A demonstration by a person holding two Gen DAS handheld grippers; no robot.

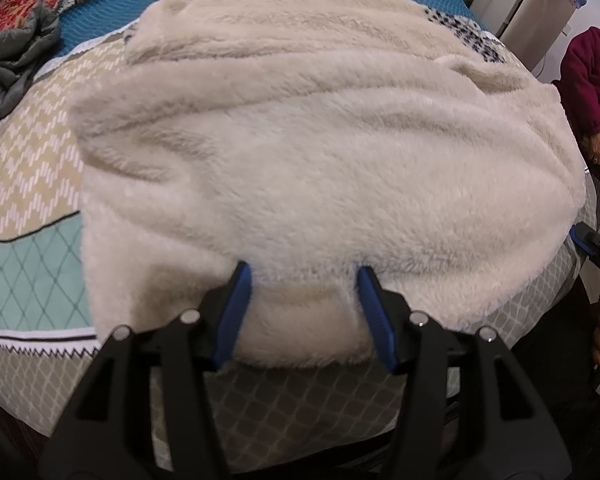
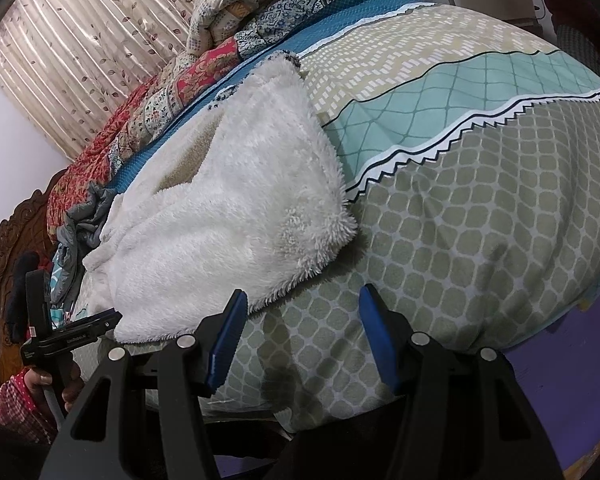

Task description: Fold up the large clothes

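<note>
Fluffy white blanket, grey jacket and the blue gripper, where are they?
Fluffy white blanket (image 1: pixel 324 160): left wrist view, its middle.
Grey jacket (image 1: pixel 16 64): left wrist view, crumpled folds.
Left gripper (image 1: pixel 305 280): left wrist view, between open fingertips.

A fluffy cream fleece garment (image 1: pixel 320 152) lies spread, rumpled and partly folded, on the patterned bedspread (image 2: pixel 480 220).

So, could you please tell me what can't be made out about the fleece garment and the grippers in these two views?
- Left wrist view: the cream fluffy fleece garment lies plain side up, hiding its sleeves and front.
- Same view: the left gripper is open at the hem; whether it touches is unclear.
- Right wrist view: the garment's far edge is hidden by its own bulk; the open right gripper is over the patterned bedsheet.
</note>
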